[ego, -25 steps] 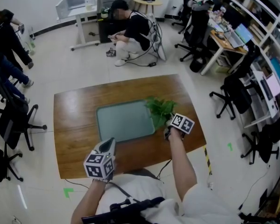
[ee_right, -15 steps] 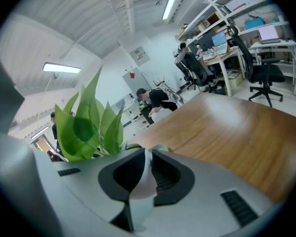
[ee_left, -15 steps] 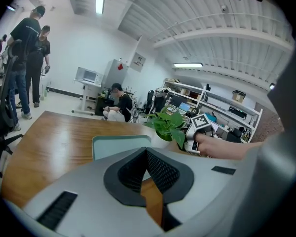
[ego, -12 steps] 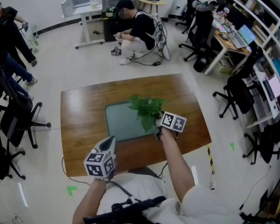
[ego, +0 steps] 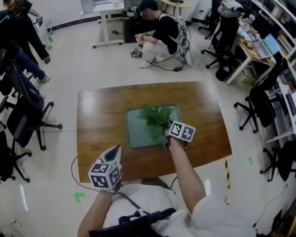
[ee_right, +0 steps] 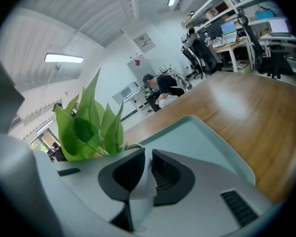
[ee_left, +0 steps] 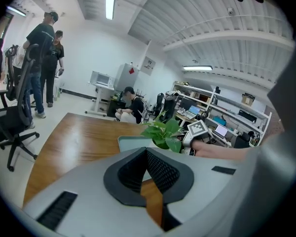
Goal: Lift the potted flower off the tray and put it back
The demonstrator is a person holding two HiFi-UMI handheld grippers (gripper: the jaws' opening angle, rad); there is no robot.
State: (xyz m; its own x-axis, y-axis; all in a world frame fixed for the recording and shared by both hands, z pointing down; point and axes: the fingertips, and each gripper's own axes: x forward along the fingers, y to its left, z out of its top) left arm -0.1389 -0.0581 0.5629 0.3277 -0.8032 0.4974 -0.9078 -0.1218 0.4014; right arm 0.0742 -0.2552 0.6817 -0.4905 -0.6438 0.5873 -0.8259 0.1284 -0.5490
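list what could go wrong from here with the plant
1. The right gripper grips the potted flower only by its thin white pot wall, so it might slip or swing.
2. The pot is close to the near corner of the tray; set down there, it could catch the rim and tip.

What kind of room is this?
Most likely an office or lab workroom: rolling office chairs stand around, desks along one side carry computer screens, and a wooden table sits in the middle.
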